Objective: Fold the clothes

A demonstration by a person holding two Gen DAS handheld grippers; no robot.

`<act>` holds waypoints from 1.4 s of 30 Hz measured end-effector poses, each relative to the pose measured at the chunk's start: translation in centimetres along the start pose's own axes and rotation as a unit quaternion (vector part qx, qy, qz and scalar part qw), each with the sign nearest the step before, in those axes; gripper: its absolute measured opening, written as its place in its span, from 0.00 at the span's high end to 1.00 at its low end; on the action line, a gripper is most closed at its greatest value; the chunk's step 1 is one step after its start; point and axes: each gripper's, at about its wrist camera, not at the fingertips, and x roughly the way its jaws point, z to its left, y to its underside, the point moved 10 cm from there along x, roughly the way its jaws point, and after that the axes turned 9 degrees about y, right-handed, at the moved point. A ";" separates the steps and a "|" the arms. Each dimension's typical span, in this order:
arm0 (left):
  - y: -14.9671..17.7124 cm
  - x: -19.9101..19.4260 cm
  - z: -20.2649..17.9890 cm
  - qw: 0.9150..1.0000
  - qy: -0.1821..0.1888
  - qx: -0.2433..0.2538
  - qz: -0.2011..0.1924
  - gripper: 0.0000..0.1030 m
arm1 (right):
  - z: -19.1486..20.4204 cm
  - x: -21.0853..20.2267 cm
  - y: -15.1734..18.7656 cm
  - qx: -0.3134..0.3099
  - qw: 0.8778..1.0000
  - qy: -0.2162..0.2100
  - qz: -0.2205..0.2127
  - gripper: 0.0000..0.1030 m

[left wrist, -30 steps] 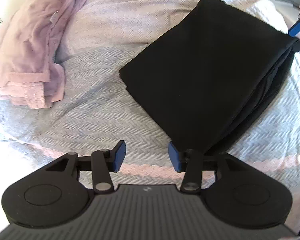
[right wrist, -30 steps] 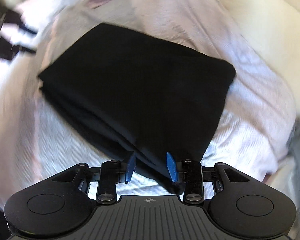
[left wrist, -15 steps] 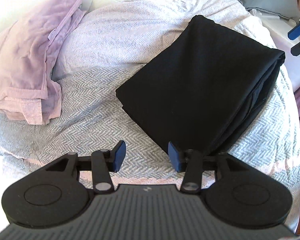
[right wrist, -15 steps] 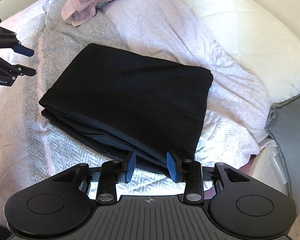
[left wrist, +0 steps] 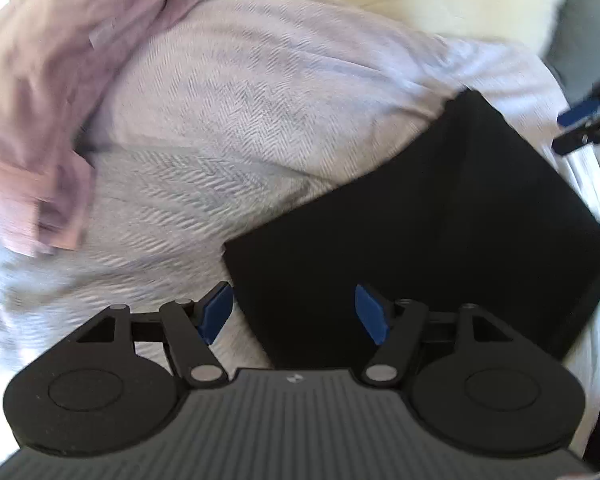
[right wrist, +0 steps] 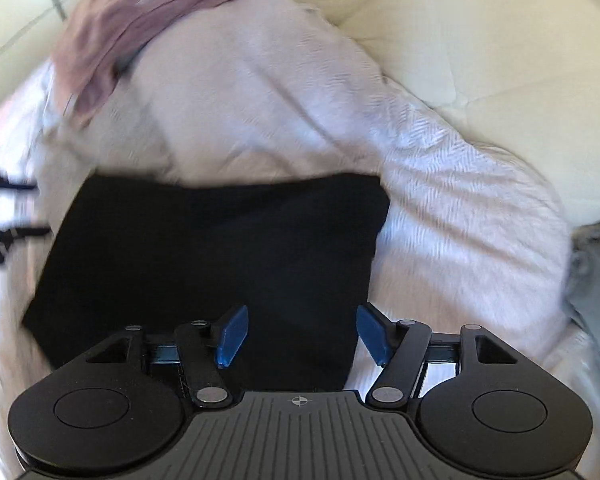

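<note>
A folded black garment (left wrist: 428, 232) lies flat on the herringbone bedspread (left wrist: 220, 152); it also shows in the right wrist view (right wrist: 220, 256). My left gripper (left wrist: 296, 314) is open and empty, its jaws over the garment's near left corner. My right gripper (right wrist: 302, 334) is open and empty, its jaws over the garment's near edge. The right gripper also shows at the right edge of the left wrist view (left wrist: 580, 128). Both views are motion-blurred.
A crumpled pink garment (left wrist: 48, 112) lies at the far left of the bed, also in the right wrist view (right wrist: 148, 28). A cream pillow (right wrist: 480, 40) sits at the back. A grey pillow (right wrist: 596, 280) is at the right edge.
Both grippers have opened wider and shifted; the black garment now lies lower and nearer in both views. The right gripper has let go of the garment's edge.
</note>
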 end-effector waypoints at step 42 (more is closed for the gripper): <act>11.9 0.6 -3.4 0.996 0.077 -0.004 0.043 0.60 | 10.0 2.2 12.2 -0.045 0.994 -0.087 0.056 0.46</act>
